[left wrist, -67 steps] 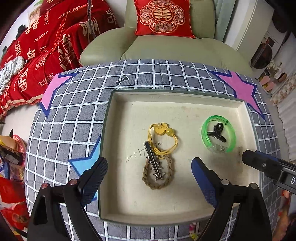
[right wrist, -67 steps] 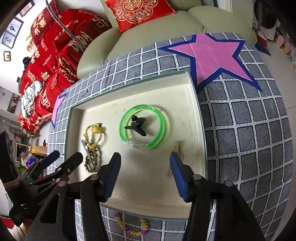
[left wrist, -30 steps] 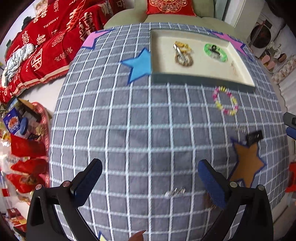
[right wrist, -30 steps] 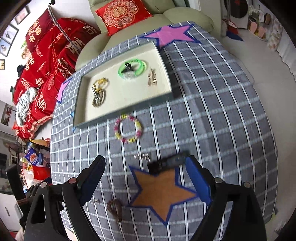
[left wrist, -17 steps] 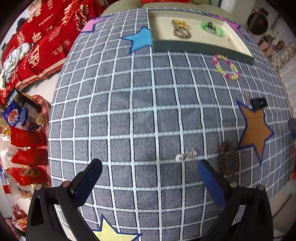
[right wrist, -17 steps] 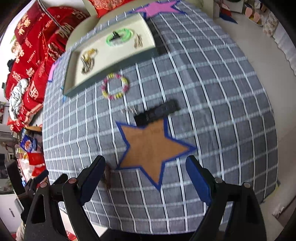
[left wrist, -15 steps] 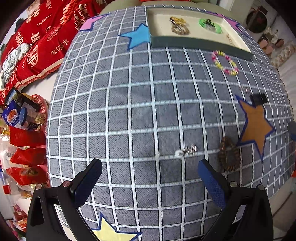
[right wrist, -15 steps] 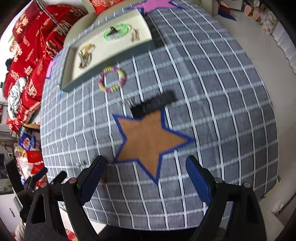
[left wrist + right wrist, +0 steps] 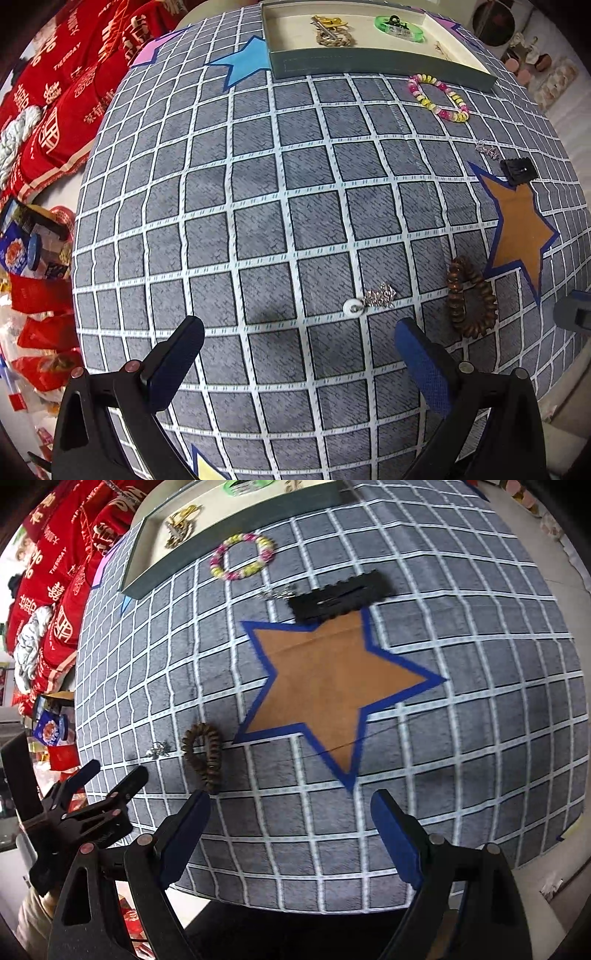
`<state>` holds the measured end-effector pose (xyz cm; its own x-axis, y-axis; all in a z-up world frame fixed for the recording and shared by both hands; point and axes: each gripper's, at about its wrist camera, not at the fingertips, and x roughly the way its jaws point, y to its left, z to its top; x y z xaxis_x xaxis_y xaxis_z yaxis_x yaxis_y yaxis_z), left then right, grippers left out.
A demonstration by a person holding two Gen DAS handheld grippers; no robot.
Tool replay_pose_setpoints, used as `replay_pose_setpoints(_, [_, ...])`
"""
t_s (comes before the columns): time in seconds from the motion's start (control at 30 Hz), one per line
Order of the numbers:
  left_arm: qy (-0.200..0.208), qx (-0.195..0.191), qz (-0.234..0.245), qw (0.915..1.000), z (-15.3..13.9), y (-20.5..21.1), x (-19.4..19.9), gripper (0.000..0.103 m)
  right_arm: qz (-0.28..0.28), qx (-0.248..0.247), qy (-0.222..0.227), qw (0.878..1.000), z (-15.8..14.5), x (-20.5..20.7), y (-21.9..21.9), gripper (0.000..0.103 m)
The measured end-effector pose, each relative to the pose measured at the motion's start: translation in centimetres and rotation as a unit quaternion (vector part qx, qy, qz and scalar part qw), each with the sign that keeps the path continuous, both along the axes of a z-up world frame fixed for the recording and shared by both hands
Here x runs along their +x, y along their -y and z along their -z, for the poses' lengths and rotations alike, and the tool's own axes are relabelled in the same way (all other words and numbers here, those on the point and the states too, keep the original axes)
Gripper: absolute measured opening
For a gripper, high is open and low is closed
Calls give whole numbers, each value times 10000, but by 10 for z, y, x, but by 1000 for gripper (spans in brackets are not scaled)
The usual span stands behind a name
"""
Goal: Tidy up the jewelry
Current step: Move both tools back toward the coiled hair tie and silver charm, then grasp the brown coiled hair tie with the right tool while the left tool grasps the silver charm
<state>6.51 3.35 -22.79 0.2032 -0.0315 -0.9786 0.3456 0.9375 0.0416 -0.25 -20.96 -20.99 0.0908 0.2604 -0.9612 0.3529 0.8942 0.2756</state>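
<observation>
A: Both tools over the near edge of the grey grid-patterned tablecloth (image 9: 258, 206). Left gripper (image 9: 299, 354) spread wide, nothing between the fingers. Right gripper (image 9: 291, 827) likewise wide and empty.

B: Loose pieces?

A: Small silver chain with a white ring (image 9: 373, 299) lies just ahead of the left gripper, nearer its right finger. Brown wooden bead bracelet (image 9: 469, 295) sits beside it, touching the lower point of the orange star patch (image 9: 521, 225). Farther off, a black toothed hair clip (image 9: 336, 594) at the star's top, with a second small silver piece (image 9: 487, 149) just beside it.

B: And the destination?

A: Cream-lined, grey-walled tray (image 9: 369, 66) at the far side. It already holds a green bangle (image 9: 399, 27) and a gold-and-brown cluster (image 9: 330, 31). A pink-and-yellow bead bracelet (image 9: 439, 98) rests just outside its front wall.

B: Reading?

A: Jaws wide and low suggest an approach; I'd judge the chain is the left's likely pick. Thin and flat, so it may slip a pinch.
</observation>
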Motion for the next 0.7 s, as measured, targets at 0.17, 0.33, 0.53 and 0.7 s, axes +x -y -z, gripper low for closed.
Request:
replay_pose_setpoints(0.17, [75, -21, 220, 9997, 5, 3, 1, 103, -5, 160, 12, 9999, 6, 10, -14, 90])
replay_pose_setpoints(0.33, [67, 55, 414, 9991, 14, 9, 4, 98, -42, 245, -43, 9997, 17, 17, -28, 85])
replay_pose_setpoints(0.53, [84, -21, 508, 9987, 19, 8, 1, 98, -70, 376, -151, 9992, 30, 22, -39, 67])
replay_pose_setpoints(0.7, [109, -85, 588, 9982, 20, 9, -10, 94, -97, 394, -185, 9990, 37, 27, -47, 53])
